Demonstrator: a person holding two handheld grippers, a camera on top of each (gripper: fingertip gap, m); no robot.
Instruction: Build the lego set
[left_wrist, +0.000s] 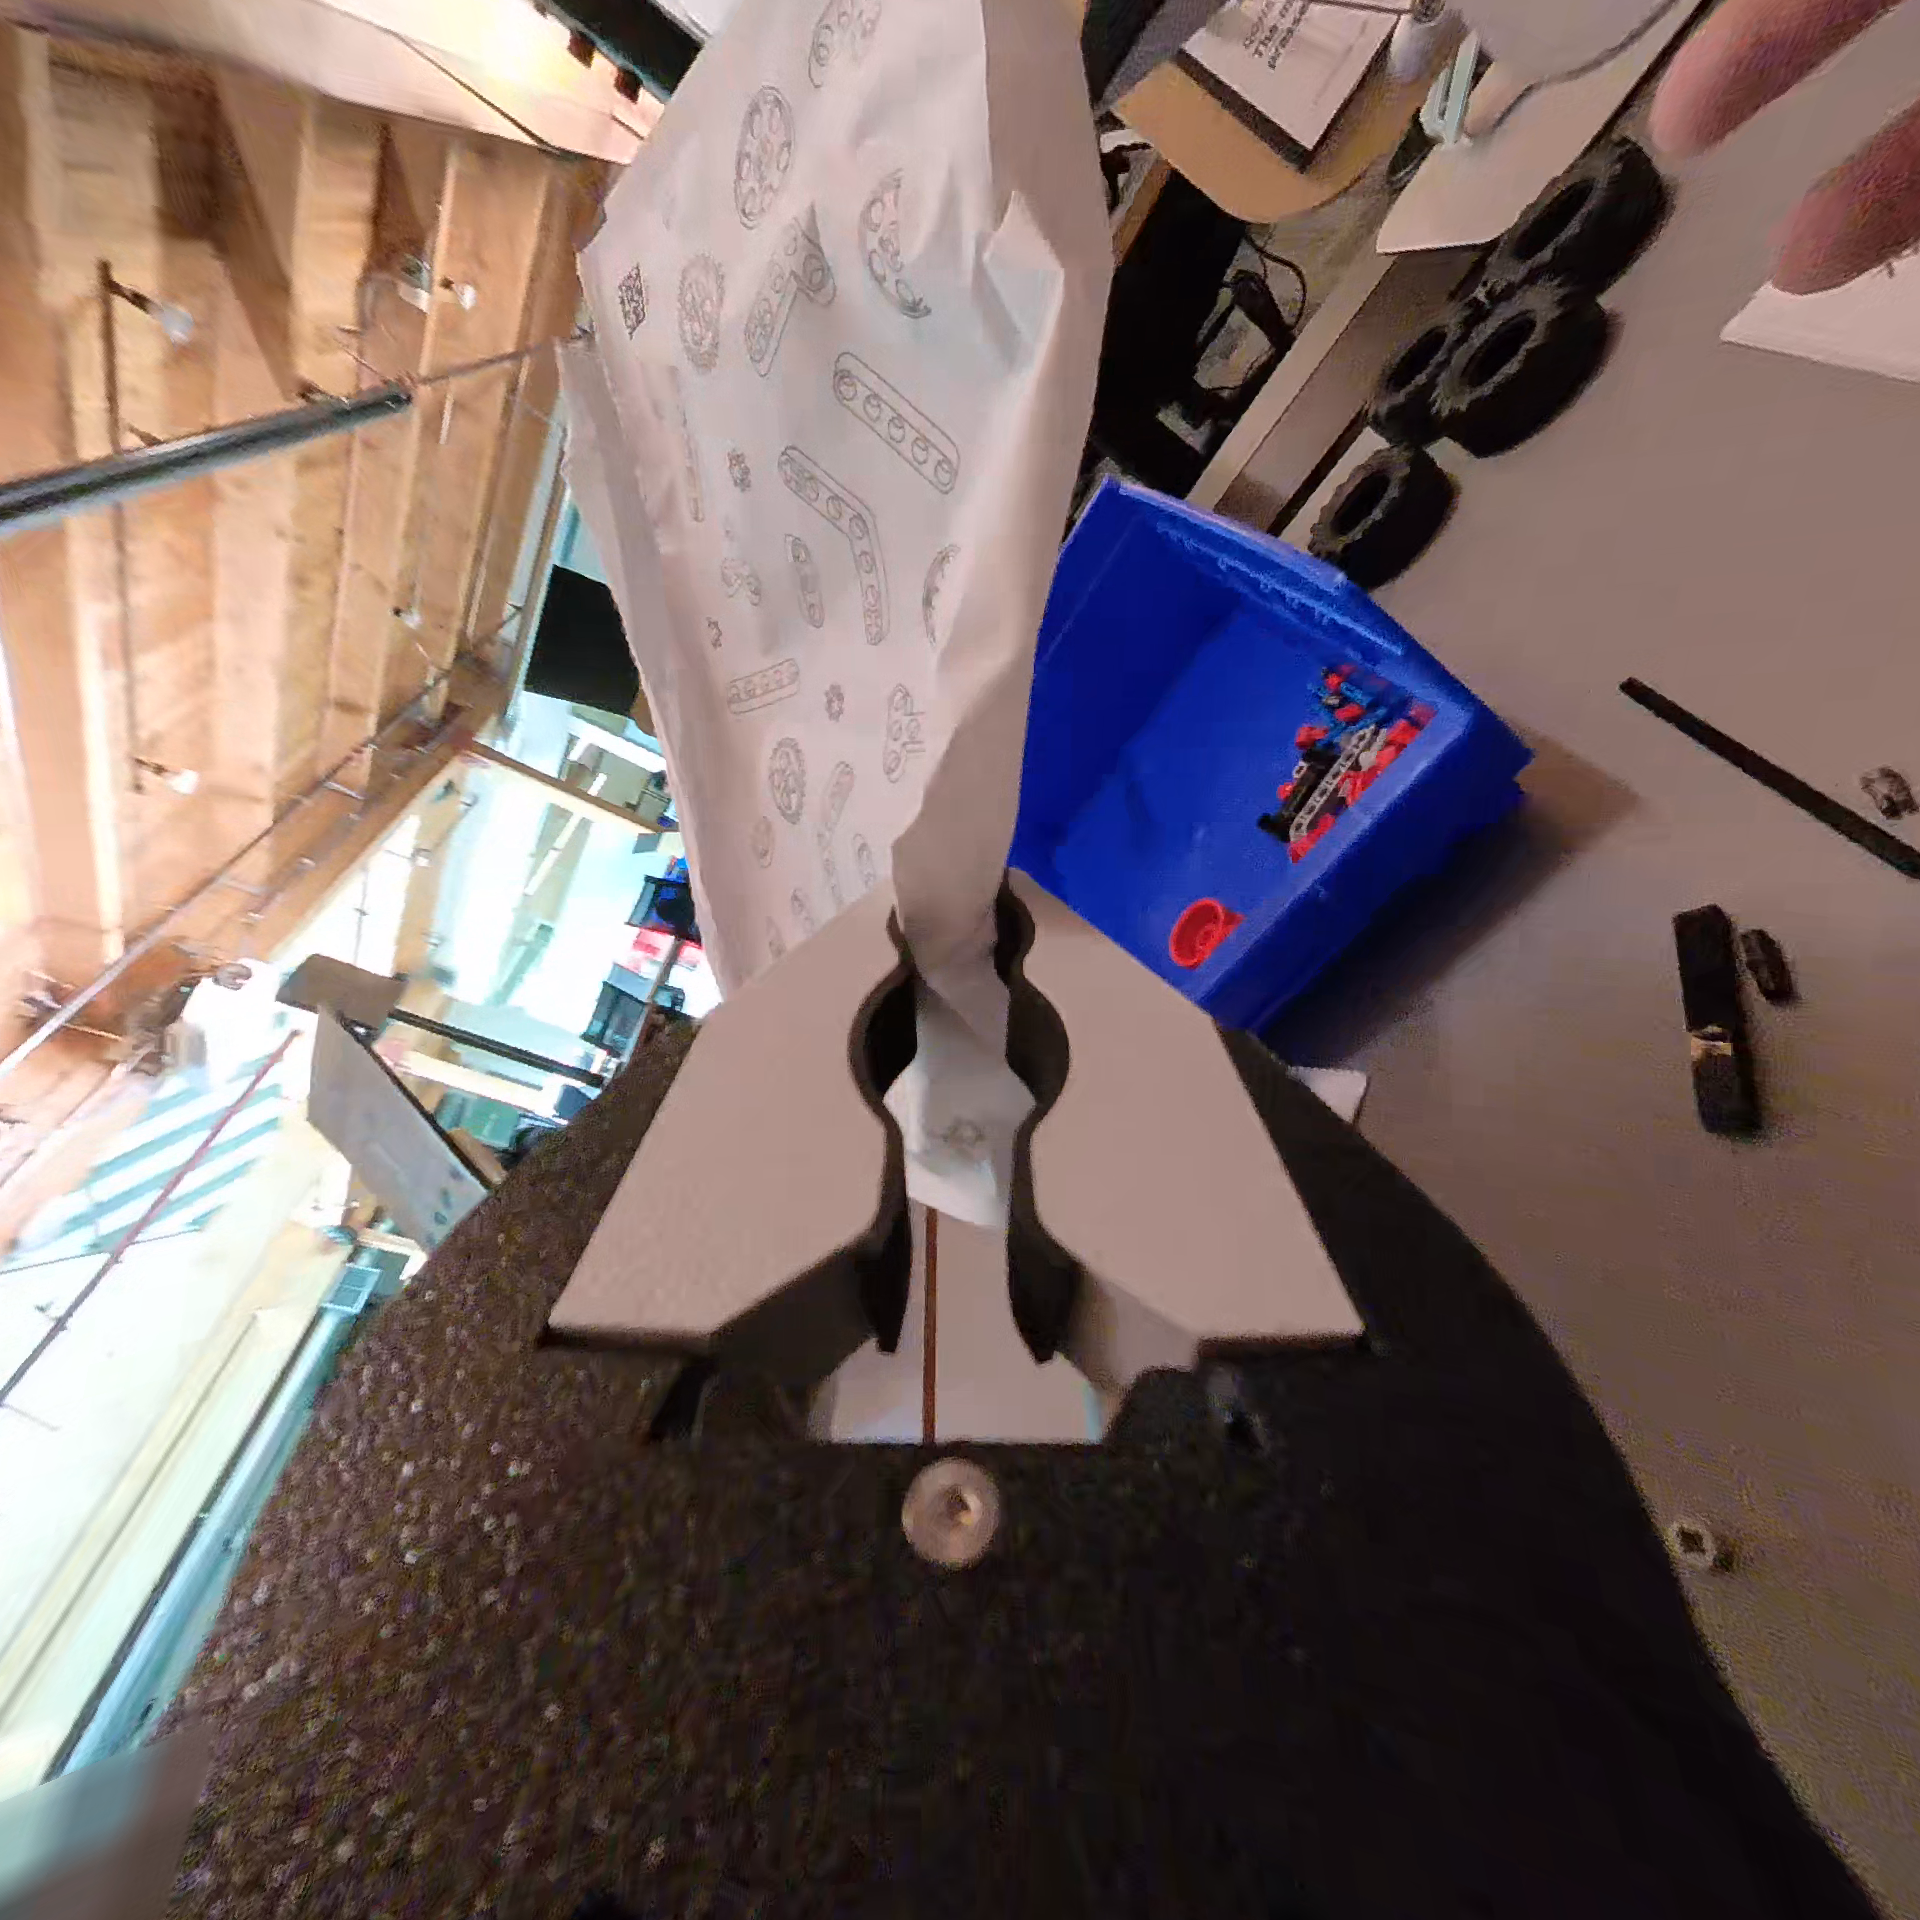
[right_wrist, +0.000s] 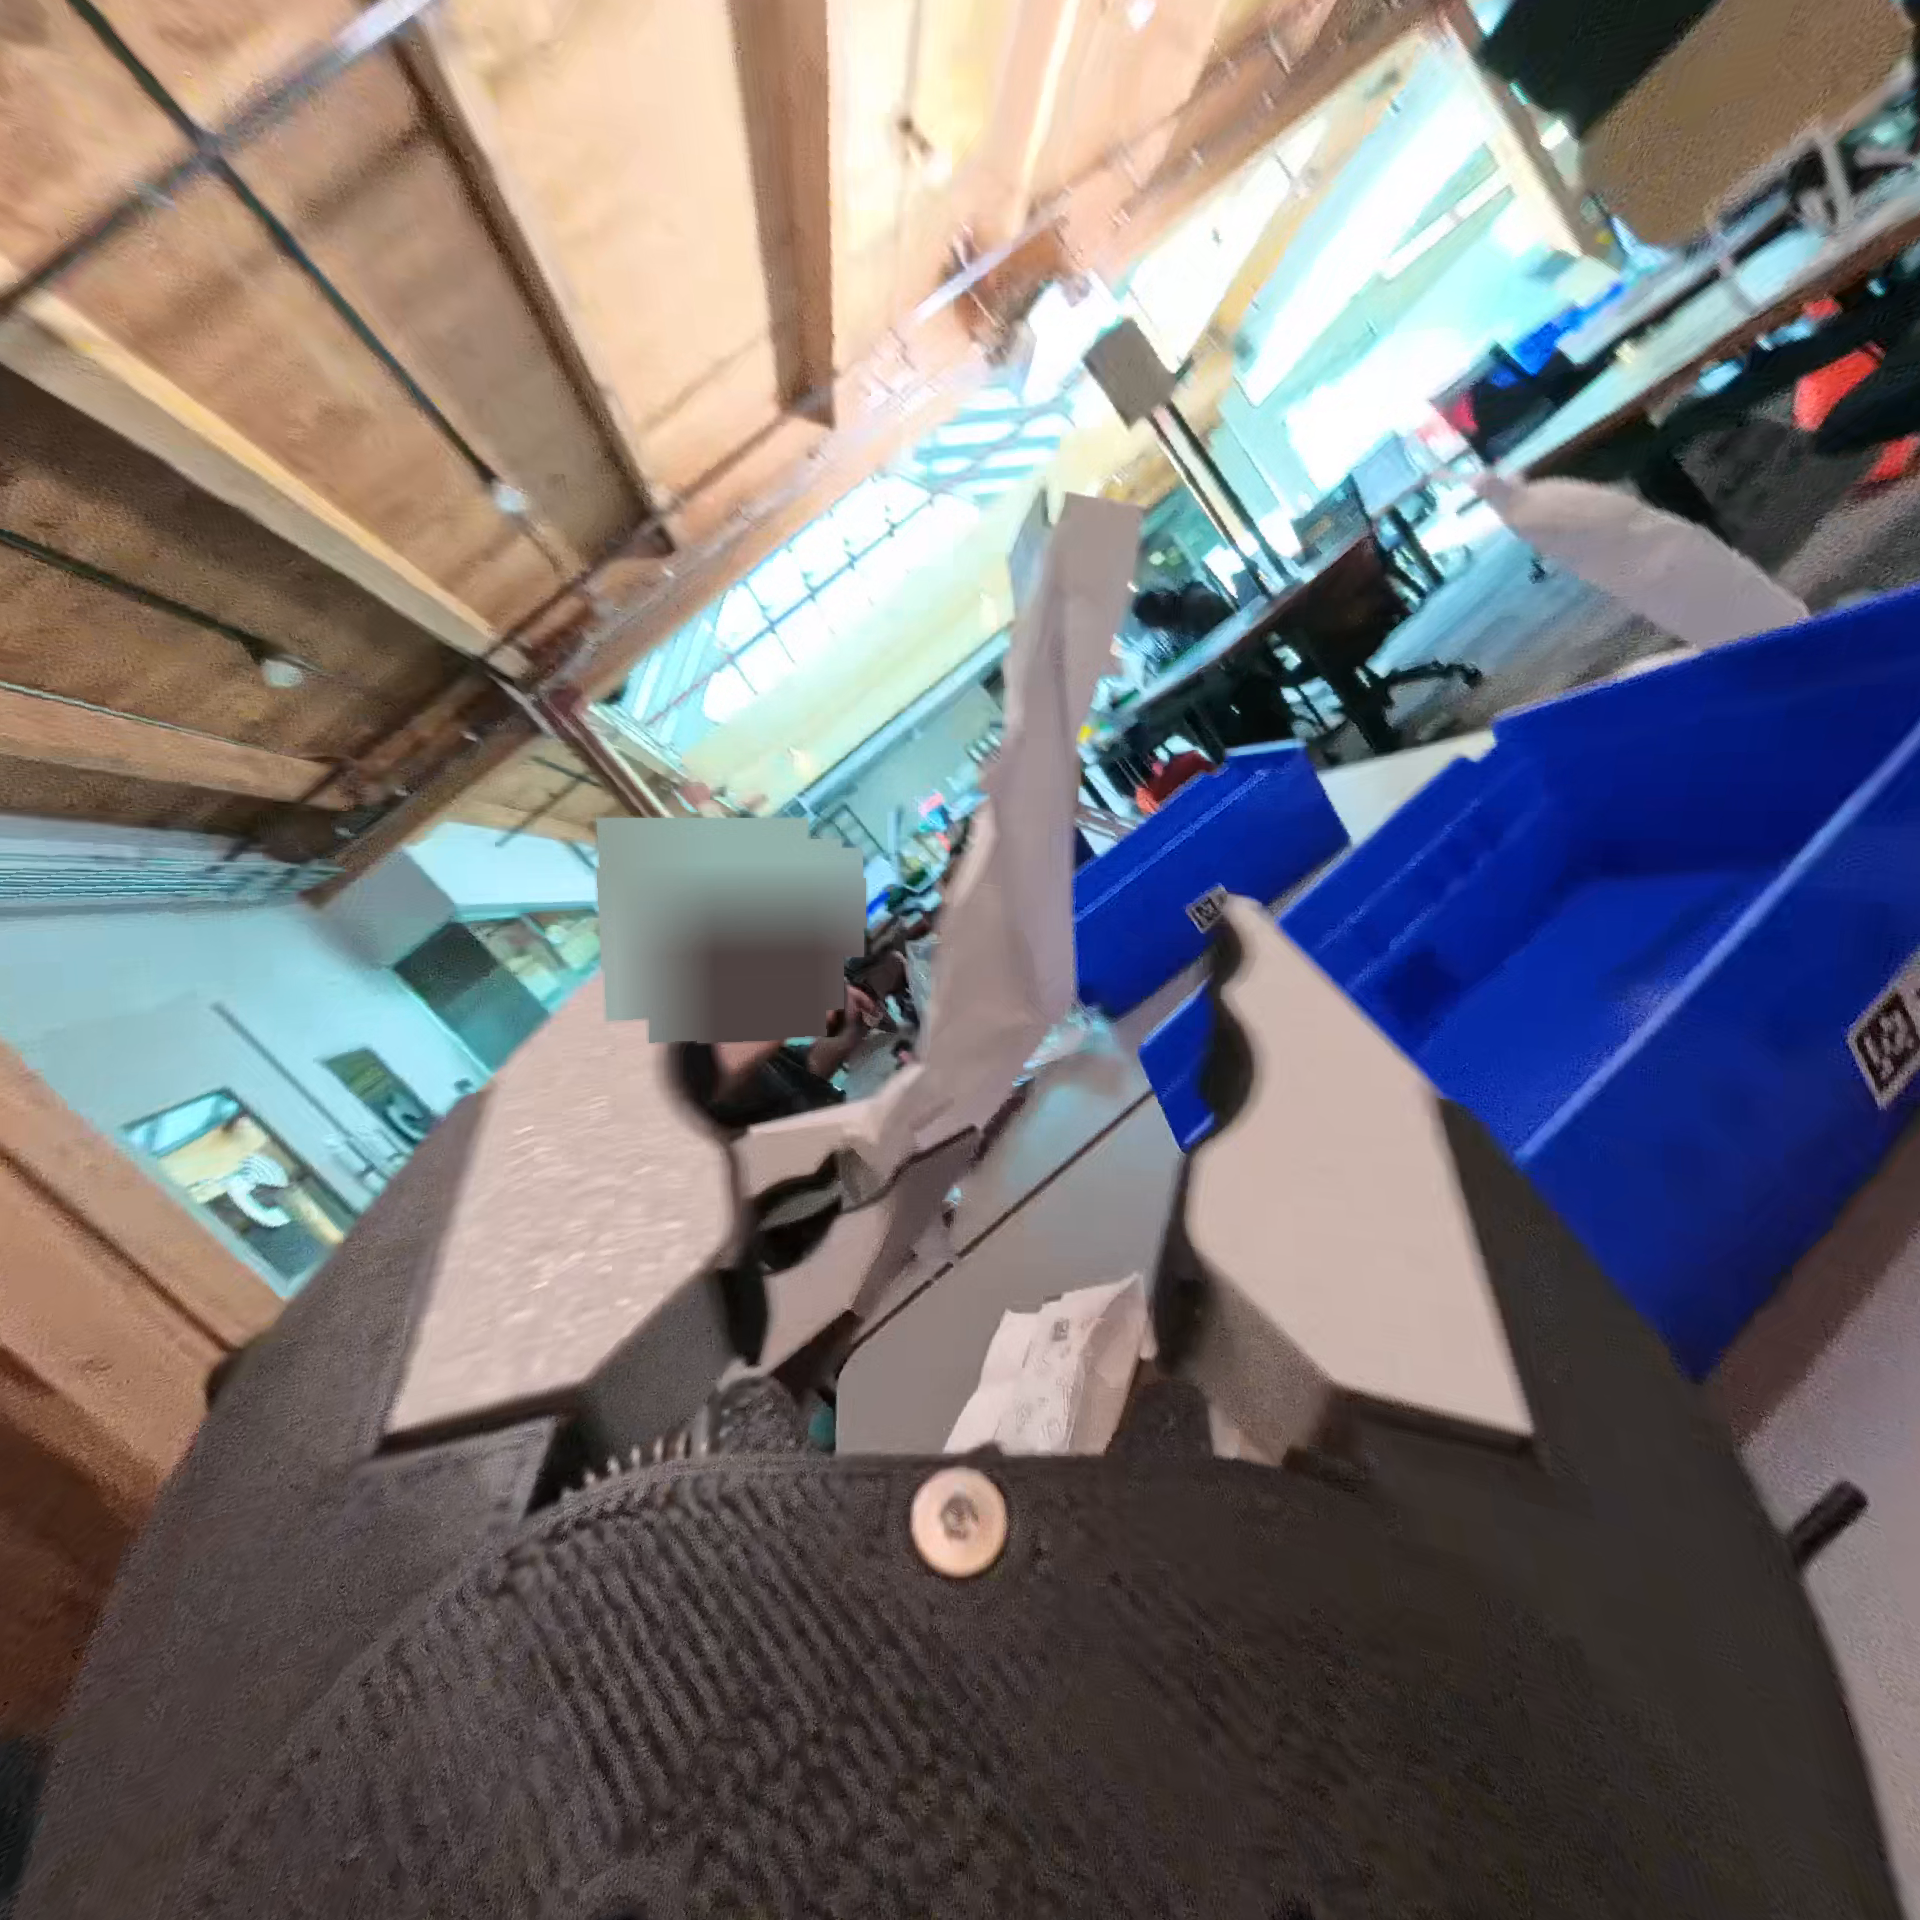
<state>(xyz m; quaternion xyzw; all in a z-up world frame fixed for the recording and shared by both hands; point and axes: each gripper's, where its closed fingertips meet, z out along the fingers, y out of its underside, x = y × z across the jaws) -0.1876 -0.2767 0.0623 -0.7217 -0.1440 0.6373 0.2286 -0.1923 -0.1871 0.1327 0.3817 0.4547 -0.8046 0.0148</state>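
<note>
A white paper bag (left_wrist: 831, 436) printed with outlines of building parts hangs pinched by a twisted corner between the fingers of the left gripper (left_wrist: 951, 997), which are closed tight on the paper; the rest of the bag rises ahead of the gripper and tilts toward its left. Just beyond the gripper's right finger sits a blue bin (left_wrist: 1143, 790) on the grey desk (left_wrist: 1558, 1299), holding a small cluster of red, black and grey lego pieces (left_wrist: 1340, 769) in its far corner and a single red round piece (left_wrist: 1203, 932) nearer the gripper. Farther out to the right, past the bin, several black tyres (left_wrist: 1496, 353) lie on the desk, and a few small black parts (left_wrist: 1720, 1023) and a thin black rod (left_wrist: 1766, 774) lie well to the right of the gripper. A person's fingertips (left_wrist: 1787, 114) show blurred at the far right corner. In the right wrist view the right gripper (right_wrist: 956, 1049) stands wide open with nothing held; the left gripper (right_wrist: 831, 1164) with the bag (right_wrist: 1039, 790) shows through the gap, and blue bins (right_wrist: 1621, 1018) lie to its right.
</note>
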